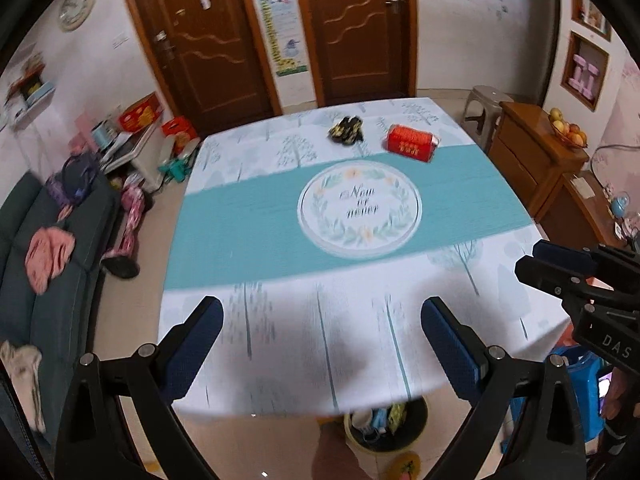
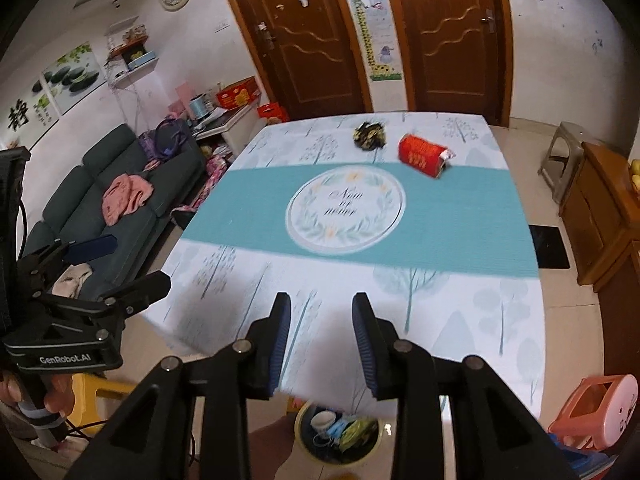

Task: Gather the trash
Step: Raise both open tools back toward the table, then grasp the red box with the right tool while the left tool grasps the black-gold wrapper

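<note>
A crumpled black-and-yellow wrapper [image 1: 346, 130] and a red packet [image 1: 411, 142] lie at the far side of the table [image 1: 240, 220]; both also show in the right wrist view, the wrapper [image 2: 369, 134] and the red packet [image 2: 424, 153]. A round trash bin [image 1: 384, 424] holding a paper cup, masks and wrappers stands on the floor under the near table edge, seen too in the right wrist view [image 2: 340, 432]. My left gripper [image 1: 322, 336] is open wide and empty above the near table edge. My right gripper [image 2: 322, 340] is open, narrower, and empty.
A dark sofa [image 2: 120, 200] with clothes is on the left. A wooden cabinet [image 1: 532, 152] with fruit and a grey stool [image 1: 484, 108] are on the right. A pink stool [image 2: 596, 404] and a yellow stool [image 2: 96, 396] stand near the table's front corners.
</note>
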Tool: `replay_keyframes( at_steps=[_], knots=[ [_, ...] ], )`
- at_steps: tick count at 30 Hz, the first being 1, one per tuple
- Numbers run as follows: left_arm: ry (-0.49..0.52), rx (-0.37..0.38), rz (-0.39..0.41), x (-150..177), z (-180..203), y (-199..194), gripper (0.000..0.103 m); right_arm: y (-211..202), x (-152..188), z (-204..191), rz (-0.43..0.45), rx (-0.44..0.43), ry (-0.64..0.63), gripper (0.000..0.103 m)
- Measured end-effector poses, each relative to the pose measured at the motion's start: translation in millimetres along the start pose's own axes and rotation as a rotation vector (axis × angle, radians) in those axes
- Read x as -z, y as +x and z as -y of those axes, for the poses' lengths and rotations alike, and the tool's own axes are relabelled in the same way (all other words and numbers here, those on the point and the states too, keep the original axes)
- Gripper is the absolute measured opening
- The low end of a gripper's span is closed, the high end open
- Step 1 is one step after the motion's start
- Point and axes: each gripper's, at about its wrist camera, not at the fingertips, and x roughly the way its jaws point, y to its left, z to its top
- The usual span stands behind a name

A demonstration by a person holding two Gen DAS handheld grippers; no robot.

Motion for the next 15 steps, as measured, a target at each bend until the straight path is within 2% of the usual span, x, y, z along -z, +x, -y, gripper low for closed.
replay_keyframes(
  at_steps=[8, 12, 15],
  knots=[
    [0.116, 0.086, -0.015, -102, -24, 70, 0.098, 46, -64, 22, -0.011, 0.086, 0.064, 0.032],
    [0.149, 0.117, -0.036, -141, -33, 109, 0.098, 73, -95, 36, -0.014, 0.125, 0.102, 0.045],
    [0.177, 0.140, -0.070, -170, -39, 146, 0.098, 97, -116, 48, -0.026, 0.156, 0.135, 0.046]
  ],
)
